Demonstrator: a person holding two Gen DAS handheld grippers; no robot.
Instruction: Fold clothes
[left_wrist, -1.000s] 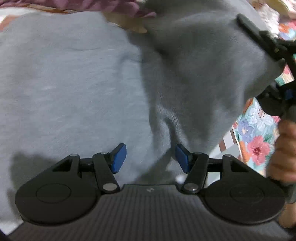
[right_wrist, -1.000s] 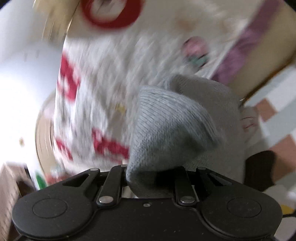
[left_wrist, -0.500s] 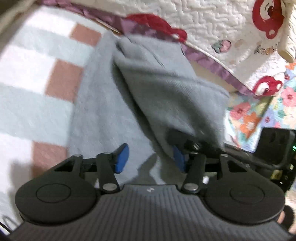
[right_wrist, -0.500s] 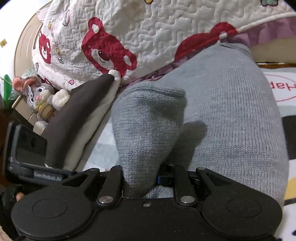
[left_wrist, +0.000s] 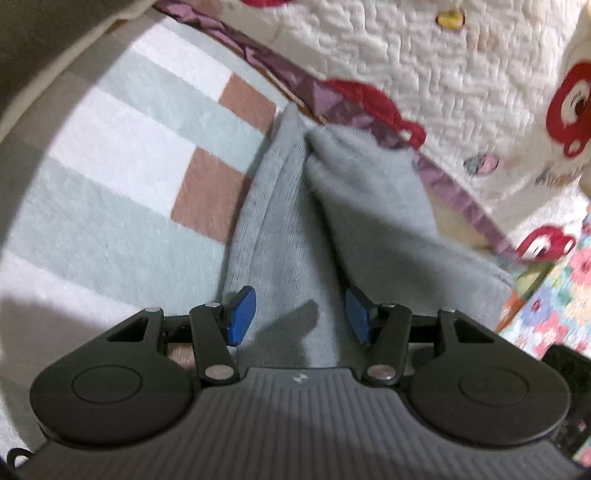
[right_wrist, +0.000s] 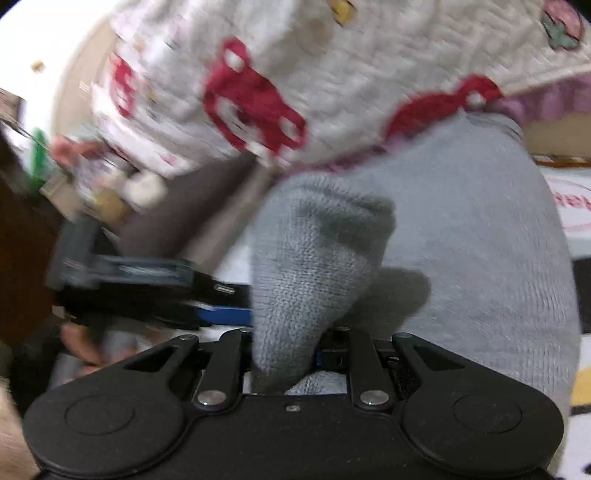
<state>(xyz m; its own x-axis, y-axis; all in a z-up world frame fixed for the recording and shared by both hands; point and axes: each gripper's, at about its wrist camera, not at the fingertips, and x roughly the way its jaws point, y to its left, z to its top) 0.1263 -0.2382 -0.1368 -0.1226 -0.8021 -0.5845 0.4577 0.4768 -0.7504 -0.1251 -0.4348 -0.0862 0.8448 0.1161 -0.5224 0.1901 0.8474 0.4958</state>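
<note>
Both views are evenly and fairly brightly lit from above. In the left wrist view the gripper (left_wrist: 301, 319) throws soft shadows on the sweater (left_wrist: 332, 221) and at lower left; the quilt (left_wrist: 461, 74) at upper right is slightly smeared. The right wrist view is strongly motion-blurred across its upper half, with white glare at upper left. Fisheye bending darkens the corners.

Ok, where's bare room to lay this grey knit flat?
Free: the checked blanket, left of the grey knit under the open left gripper. Crowded: the bear-print quilt borders the knit's far side. The right gripper pinches a fold of the knit.
</note>
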